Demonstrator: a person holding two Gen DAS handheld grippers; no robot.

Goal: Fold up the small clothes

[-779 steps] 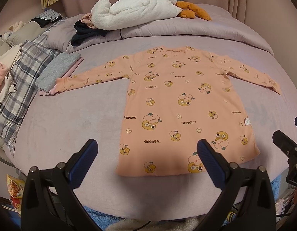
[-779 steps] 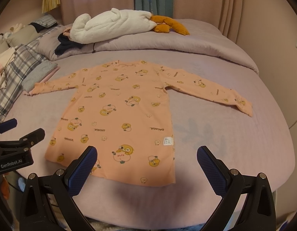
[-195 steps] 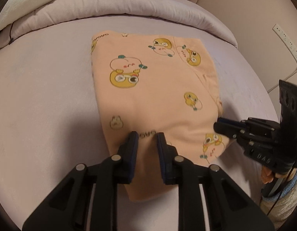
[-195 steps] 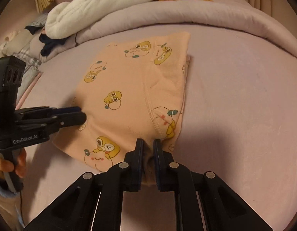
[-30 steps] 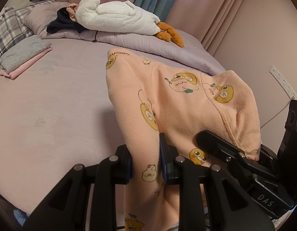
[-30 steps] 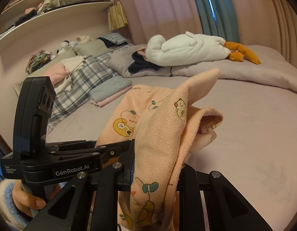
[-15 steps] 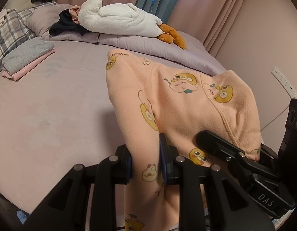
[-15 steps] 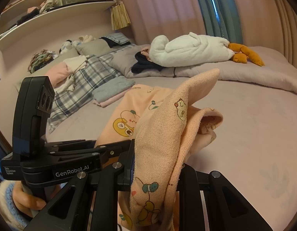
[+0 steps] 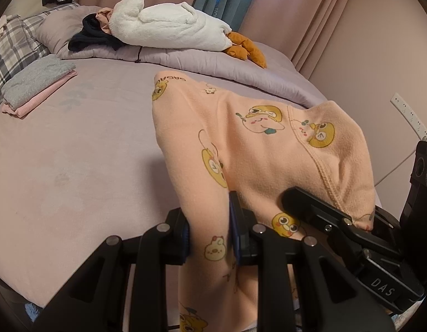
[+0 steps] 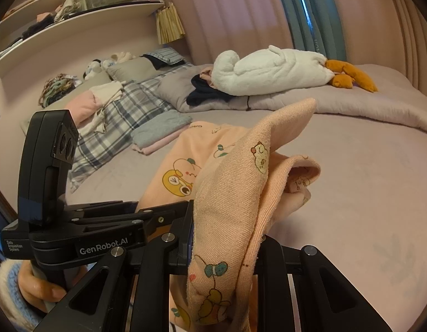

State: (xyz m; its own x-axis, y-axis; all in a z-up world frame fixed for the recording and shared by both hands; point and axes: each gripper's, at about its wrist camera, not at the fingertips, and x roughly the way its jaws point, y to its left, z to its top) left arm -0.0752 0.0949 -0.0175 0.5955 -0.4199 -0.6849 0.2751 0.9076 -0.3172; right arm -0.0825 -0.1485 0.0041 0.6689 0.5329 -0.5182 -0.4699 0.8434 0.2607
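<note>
A folded peach garment (image 9: 257,149) printed with yellow cartoon figures hangs lifted above the mauve bed (image 9: 75,149). My left gripper (image 9: 209,232) is shut on its near left edge, cloth draping down between the blue pads. My right gripper (image 10: 223,238) is shut on the bunched right edge of the peach garment (image 10: 235,188), which folds over its fingers and hides the right one. In the left wrist view the right gripper (image 9: 351,221) clamps the cloth at the lower right. In the right wrist view the left gripper (image 10: 136,218) reaches in from the left, held by a hand (image 10: 33,287).
A folded grey and pink stack (image 9: 33,85) lies at the bed's left side beside a plaid blanket (image 10: 122,127). A white plush (image 9: 169,27) and dark clothes (image 9: 94,37) rest on the rolled duvet (image 9: 213,66) at the back. A wall and socket (image 9: 409,116) stand at right.
Both grippers hold the garment the same way; the bed and the stack have only drifted slightly in view.
</note>
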